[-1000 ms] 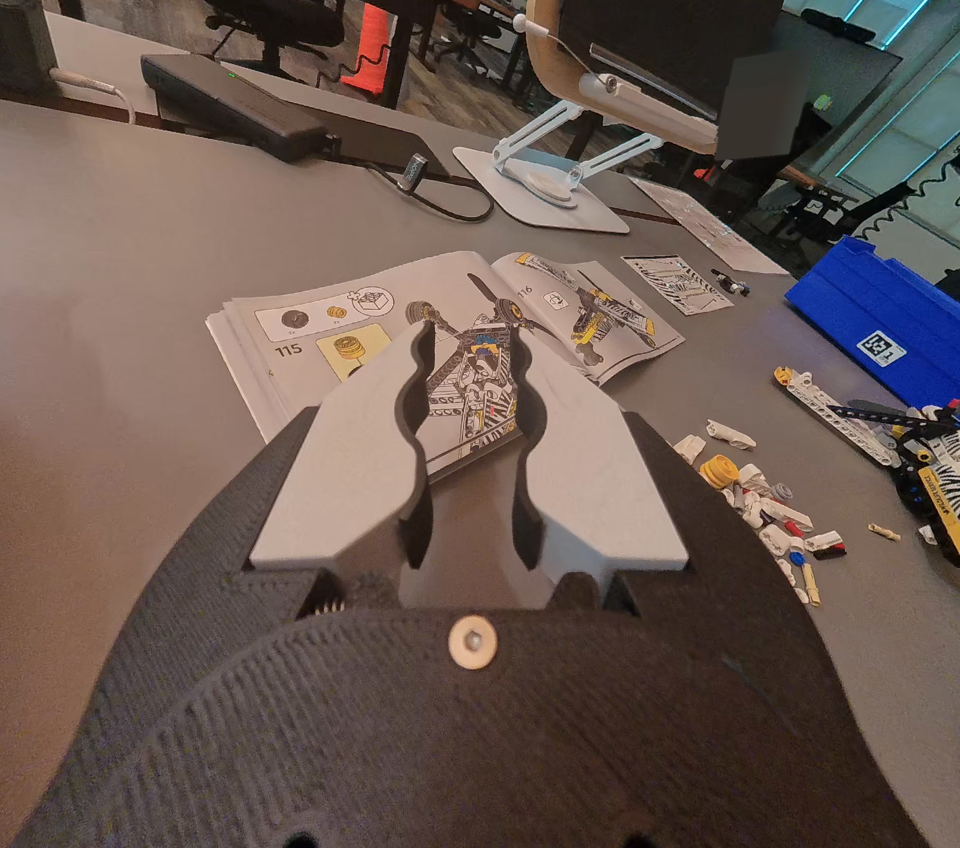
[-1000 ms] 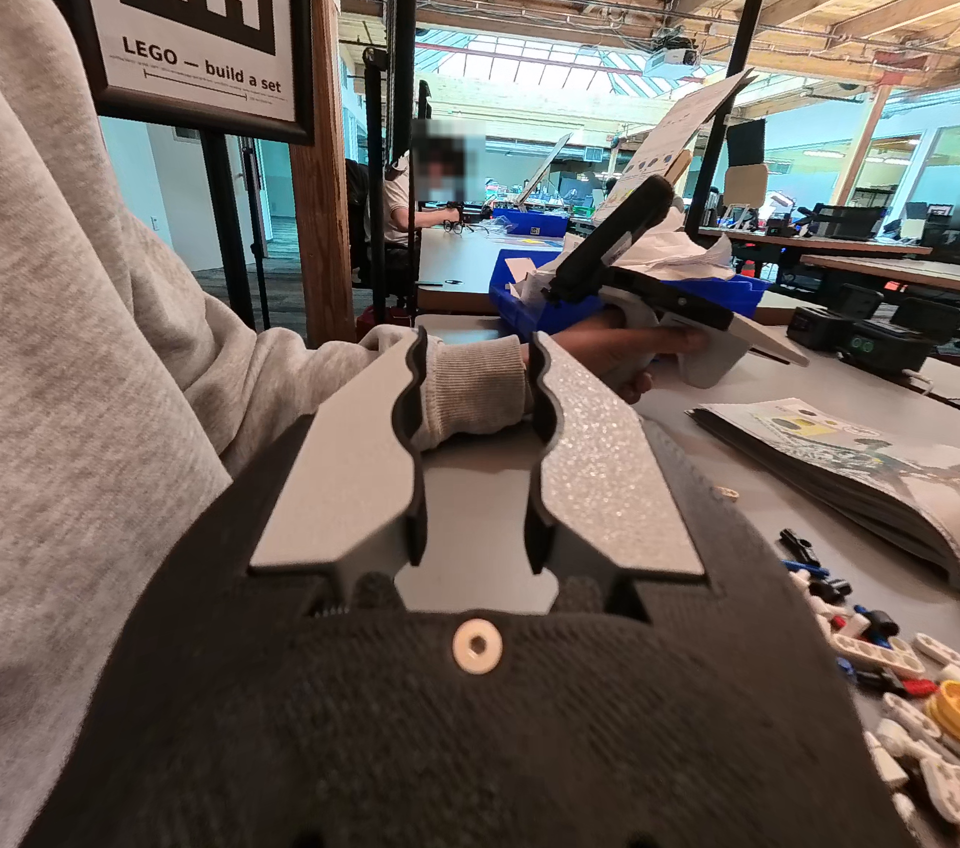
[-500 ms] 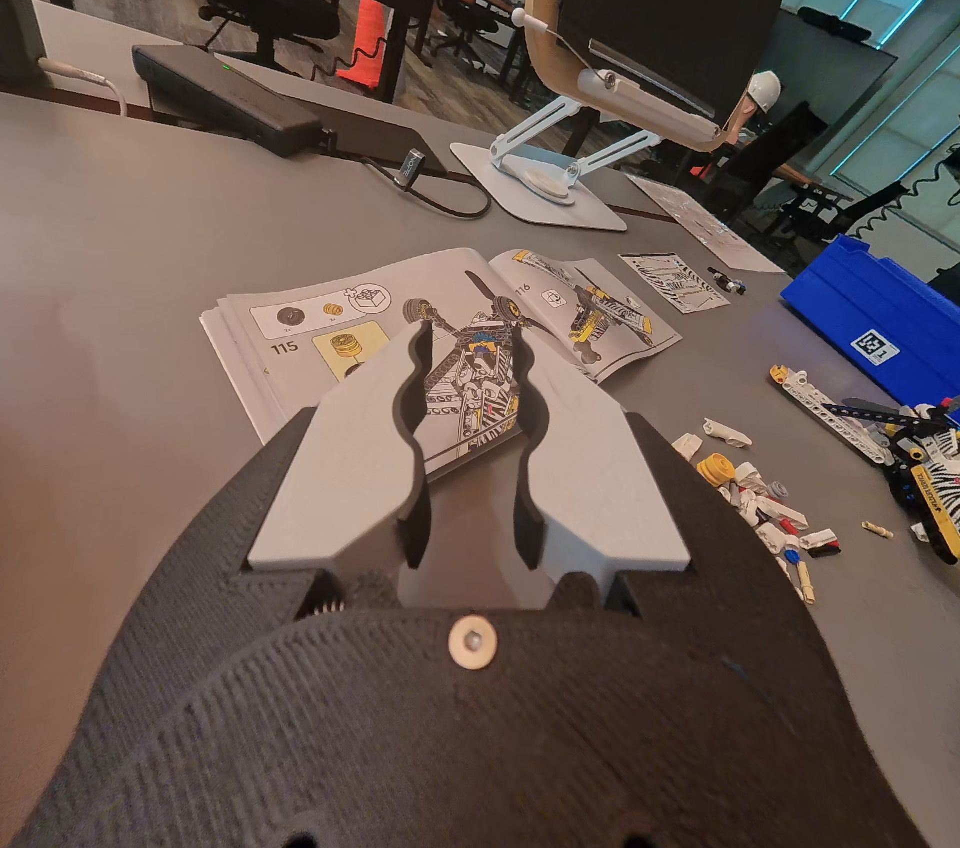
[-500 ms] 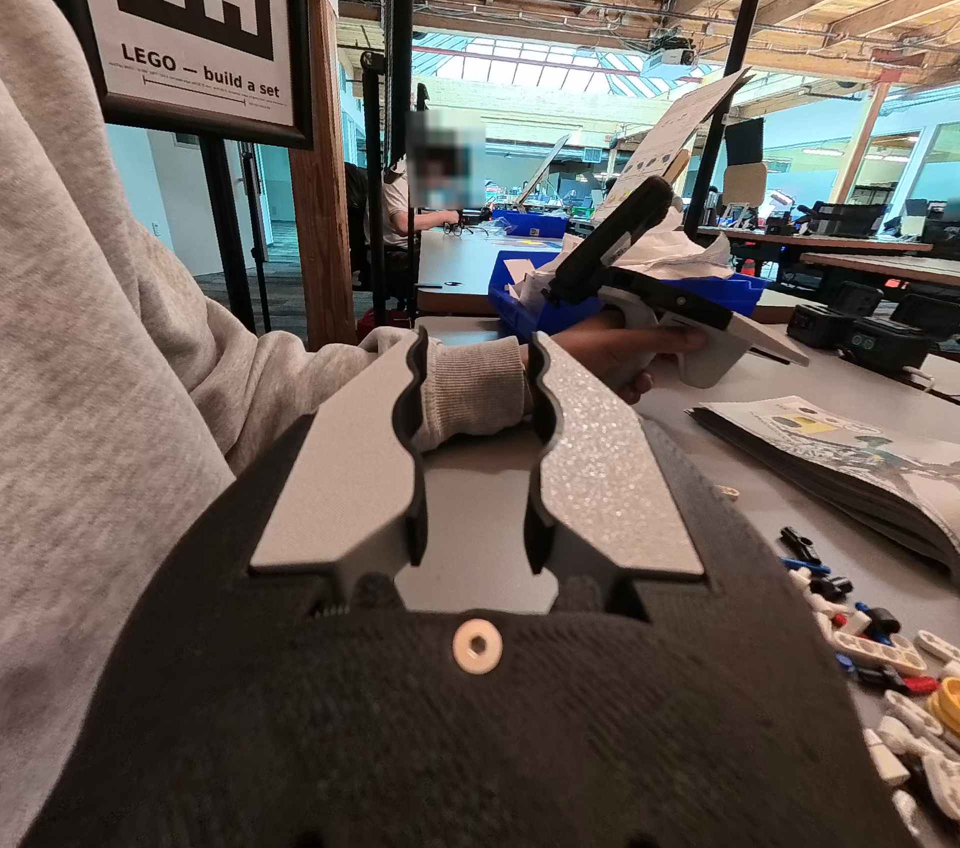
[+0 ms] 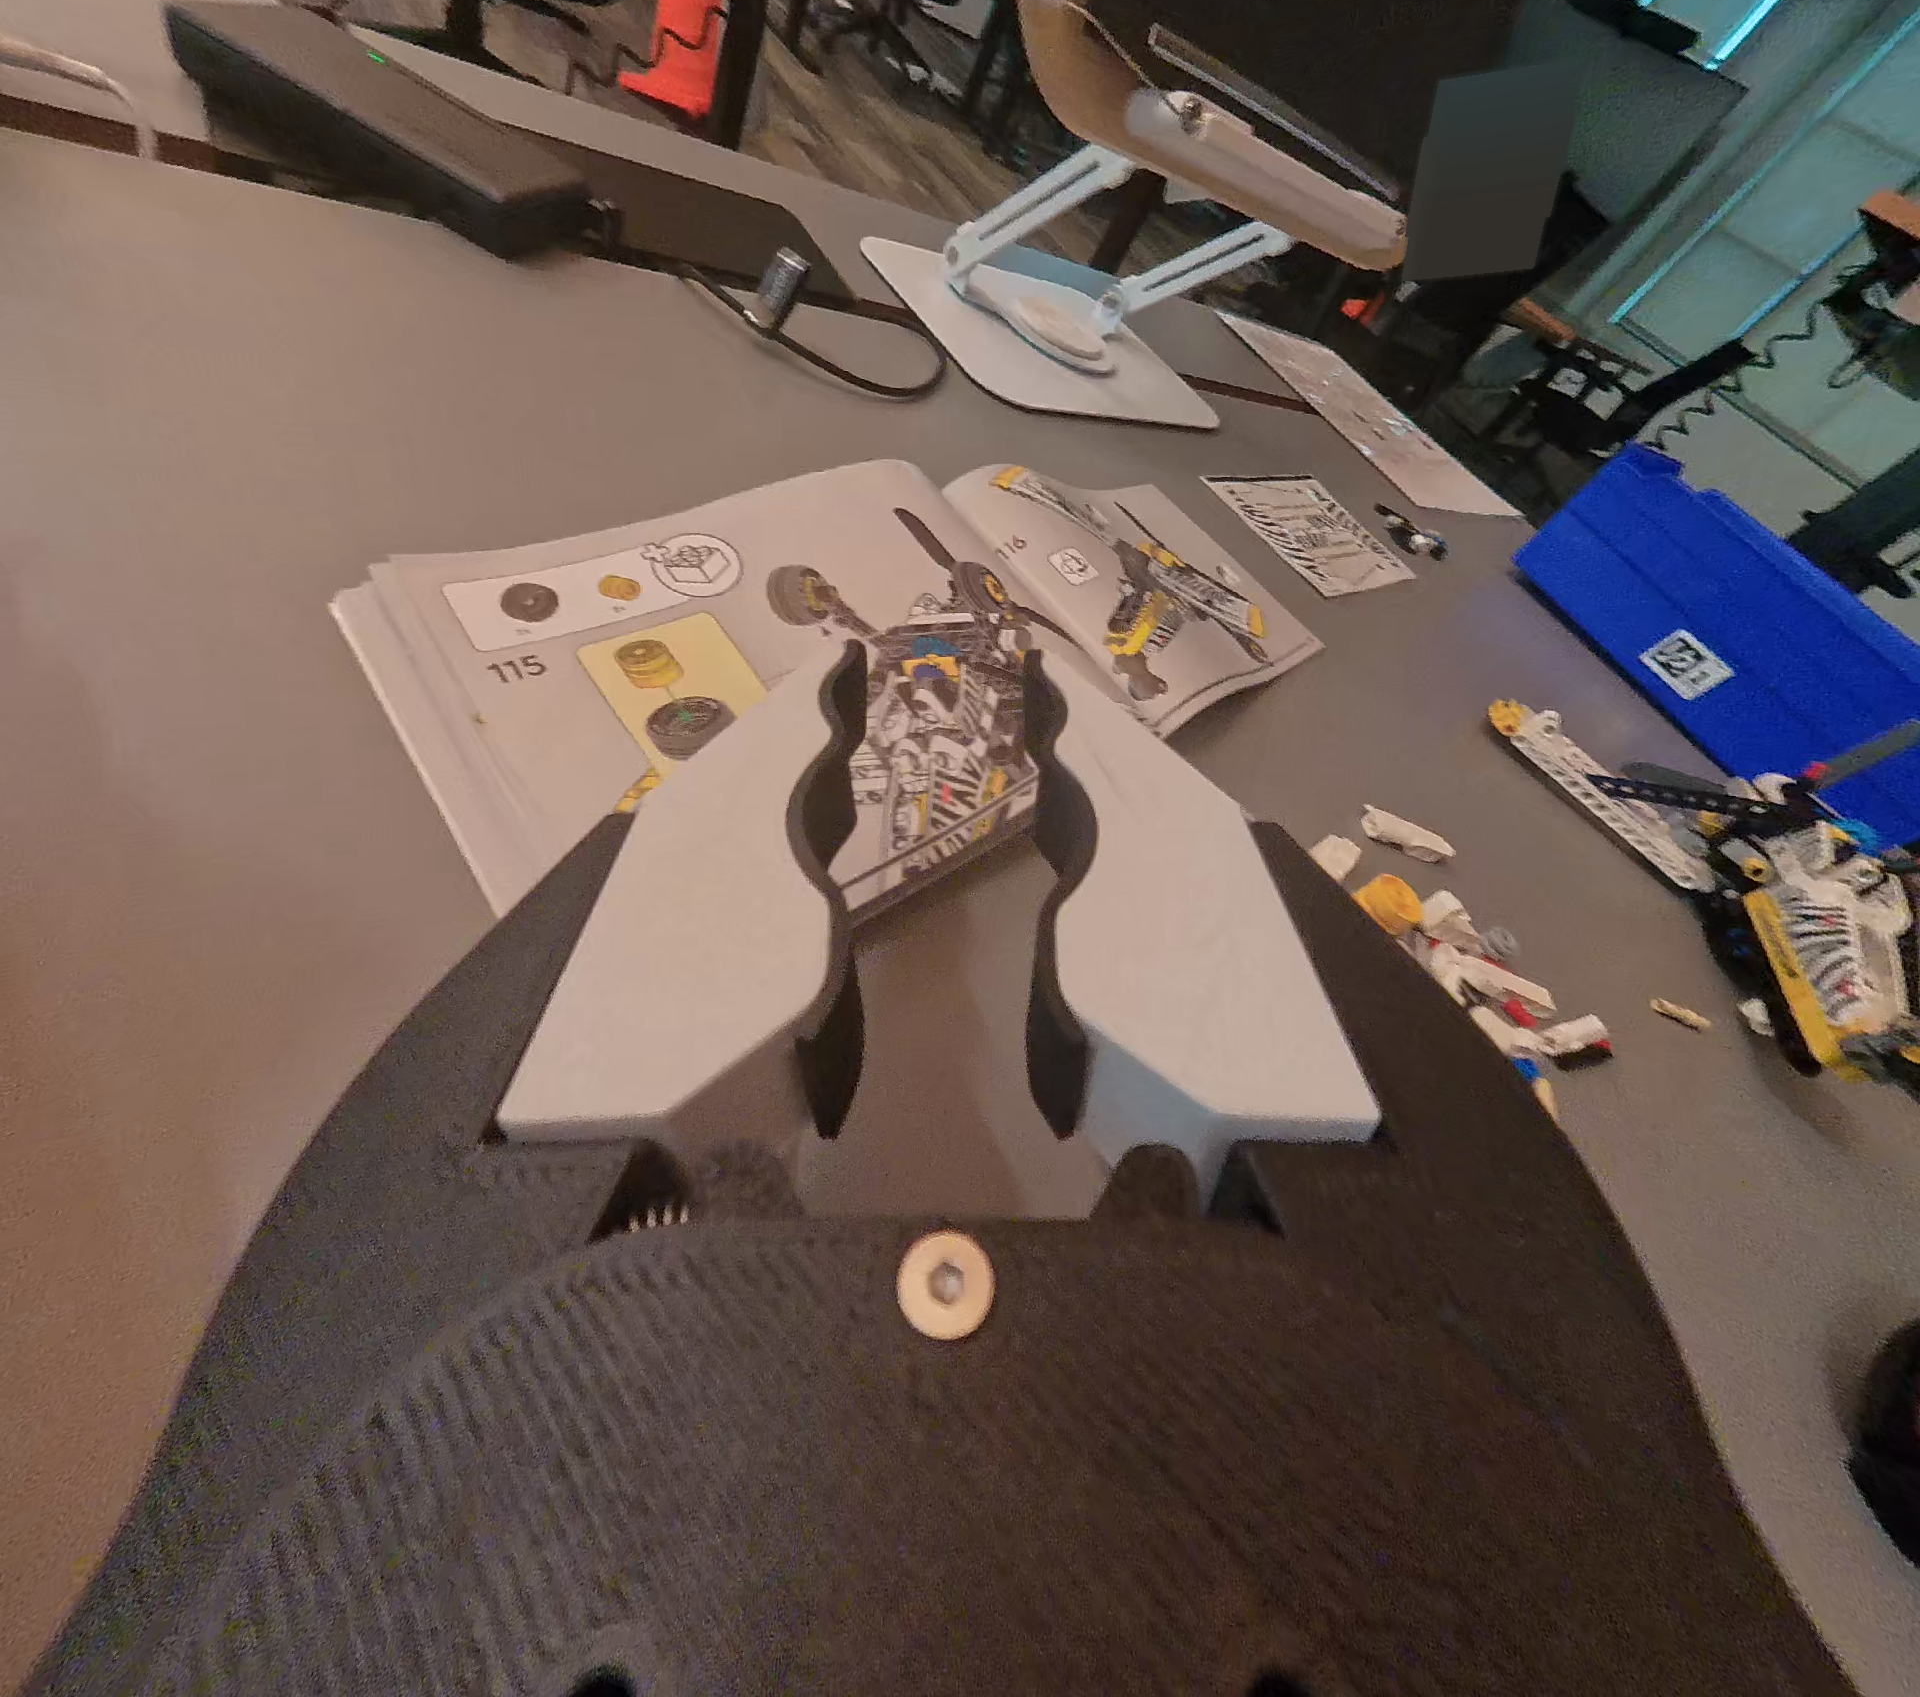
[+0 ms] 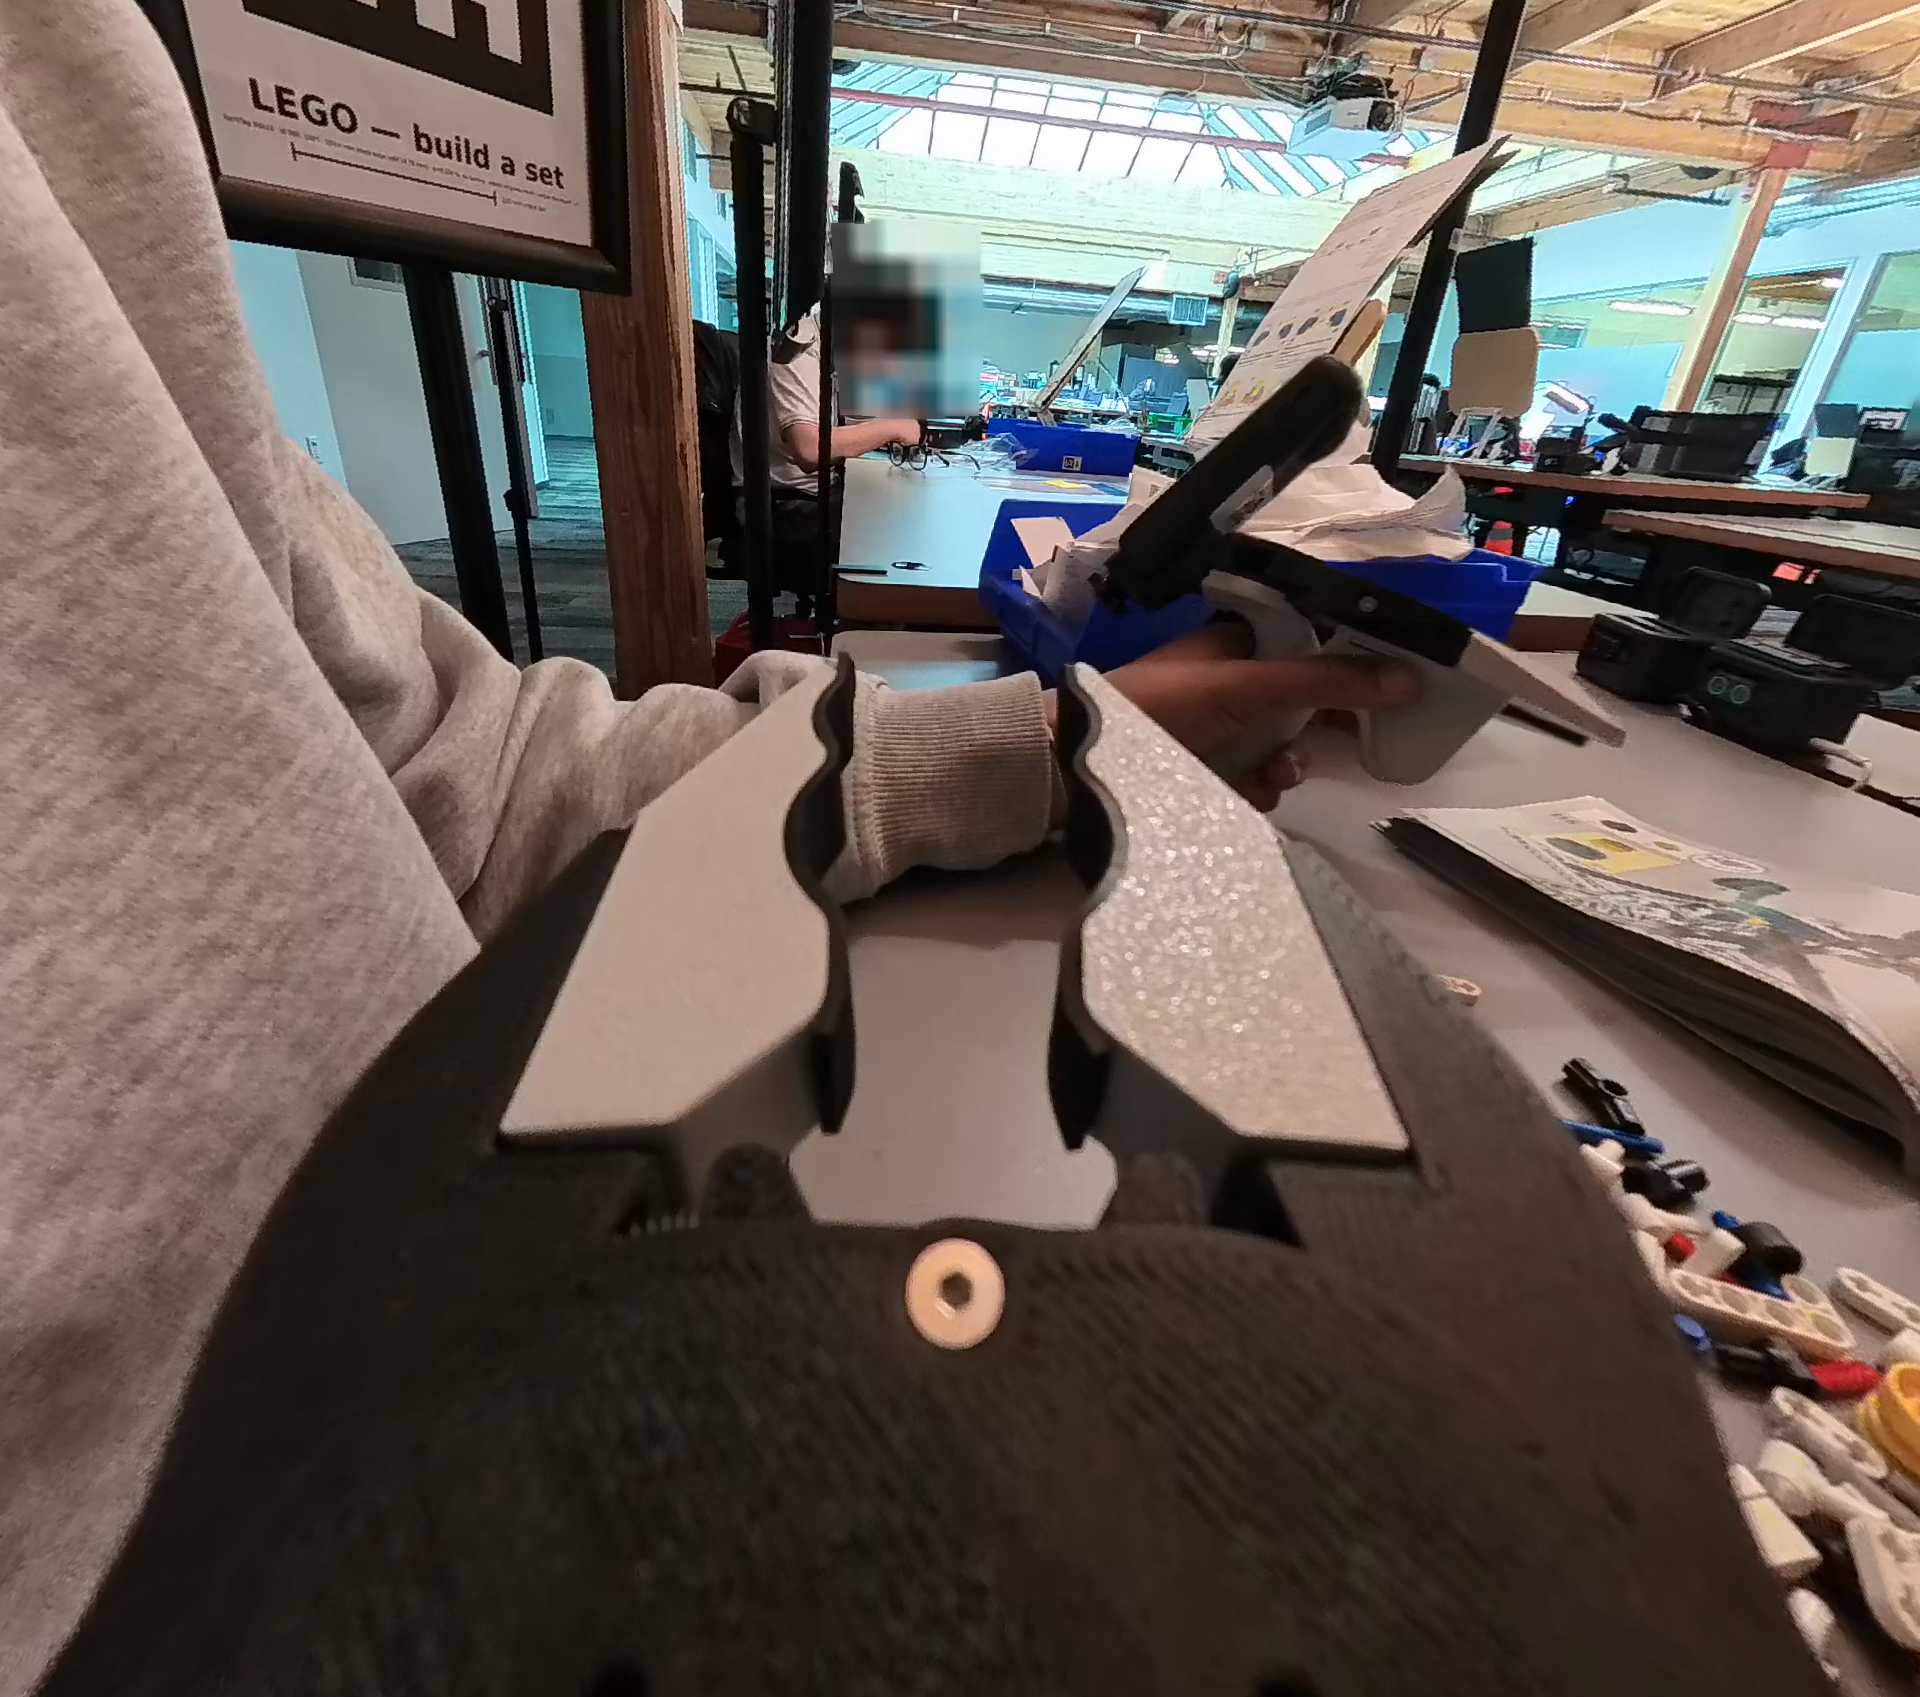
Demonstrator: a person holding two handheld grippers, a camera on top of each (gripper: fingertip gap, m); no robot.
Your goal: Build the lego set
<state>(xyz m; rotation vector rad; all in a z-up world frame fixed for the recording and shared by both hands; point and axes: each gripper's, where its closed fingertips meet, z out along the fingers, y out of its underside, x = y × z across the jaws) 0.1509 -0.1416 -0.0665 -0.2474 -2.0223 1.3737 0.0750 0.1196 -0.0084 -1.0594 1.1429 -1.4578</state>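
My left gripper (image 5: 940,691) is open and empty, held above the open instruction booklet (image 5: 644,608) on the grey table (image 5: 260,421). A pile of small loose pieces (image 5: 1455,951) lies to its right, and farther right the partly built yellow, white and black model (image 5: 1808,920). My right gripper (image 6: 956,702) is open and empty, low over the table, pointing at a grey sleeve (image 6: 935,774). In the right wrist view the left gripper (image 6: 1351,608) shows farther off in a hand, with the booklet (image 6: 1662,909) and loose pieces (image 6: 1766,1315) at right.
A blue bin (image 5: 1714,608) stands at the right, a sticker sheet (image 5: 1309,535) beyond the booklet. A tablet on a white stand (image 5: 1060,338) and a black power brick (image 5: 353,120) with cable are at the back. Another blue bin (image 6: 1091,608) holds paper behind the left hand. Left tips to right tips: about 30 cm.
The left gripper has shifted slightly and tilted, so the booklet and pieces slid a little in its view. The right gripper has hardly moved. Both stay open.
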